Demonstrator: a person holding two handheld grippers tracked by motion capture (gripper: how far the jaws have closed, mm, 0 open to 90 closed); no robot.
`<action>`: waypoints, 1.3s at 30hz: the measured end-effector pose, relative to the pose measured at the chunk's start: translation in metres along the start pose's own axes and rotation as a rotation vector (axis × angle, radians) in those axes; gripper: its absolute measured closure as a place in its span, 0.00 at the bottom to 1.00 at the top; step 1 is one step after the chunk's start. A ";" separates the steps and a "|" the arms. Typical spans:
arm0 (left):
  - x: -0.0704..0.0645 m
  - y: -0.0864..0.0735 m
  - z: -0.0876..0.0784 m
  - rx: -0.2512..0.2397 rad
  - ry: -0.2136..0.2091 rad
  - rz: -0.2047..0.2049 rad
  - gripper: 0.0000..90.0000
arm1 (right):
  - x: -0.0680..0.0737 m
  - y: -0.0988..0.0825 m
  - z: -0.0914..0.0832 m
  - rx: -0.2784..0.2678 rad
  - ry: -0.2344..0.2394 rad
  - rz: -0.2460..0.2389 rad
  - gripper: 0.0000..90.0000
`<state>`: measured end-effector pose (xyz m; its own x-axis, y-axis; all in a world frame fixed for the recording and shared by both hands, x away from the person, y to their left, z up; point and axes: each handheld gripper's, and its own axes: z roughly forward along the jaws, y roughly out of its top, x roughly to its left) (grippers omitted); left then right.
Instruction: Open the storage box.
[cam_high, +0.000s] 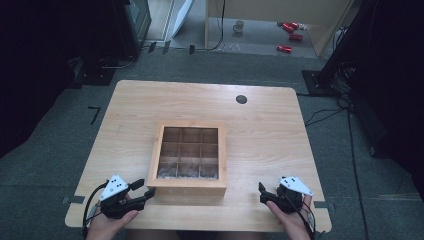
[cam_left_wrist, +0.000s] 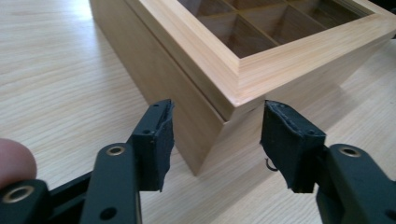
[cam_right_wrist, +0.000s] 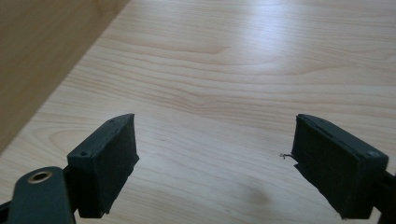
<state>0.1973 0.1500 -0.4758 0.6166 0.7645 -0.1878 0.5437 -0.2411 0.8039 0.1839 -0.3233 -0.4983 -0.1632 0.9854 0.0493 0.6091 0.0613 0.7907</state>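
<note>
A shut wooden box (cam_high: 189, 187) with a windowed lid over a grid of compartments stands mid-table. My left gripper (cam_high: 142, 190) rests near the box's front left corner, open and empty. In the left gripper view that corner of the box (cam_left_wrist: 233, 93) sits just beyond the gap of my left gripper (cam_left_wrist: 217, 140), with the lid seam visible. My right gripper (cam_high: 263, 194) lies near the front edge, to the right of the box, open and empty. In the right gripper view my right gripper (cam_right_wrist: 215, 163) frames bare tabletop, and the box side (cam_right_wrist: 42, 51) rises at the left.
The light wooden table (cam_high: 260, 130) has a dark round grommet (cam_high: 241, 99) near its far edge. On the floor beyond stand a mug (cam_high: 239, 26) and several red cans (cam_high: 290, 35). Cables (cam_high: 325, 115) trail on the floor to the right.
</note>
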 end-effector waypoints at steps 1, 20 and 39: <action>-0.002 0.000 0.002 0.008 0.005 0.012 0.55 | 0.007 0.001 0.000 -0.002 0.018 -0.010 0.16; -0.007 0.002 0.006 0.012 0.010 0.020 0.56 | 0.081 0.010 -0.004 -0.044 0.332 -0.051 0.16; -0.011 0.006 0.003 -0.018 0.035 0.054 0.56 | 0.104 0.011 0.005 -0.053 0.371 -0.055 0.17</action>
<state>0.1952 0.1381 -0.4706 0.6239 0.7716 -0.1243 0.4997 -0.2716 0.8225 0.1777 -0.2198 -0.4878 -0.4705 0.8556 0.2160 0.5522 0.0945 0.8283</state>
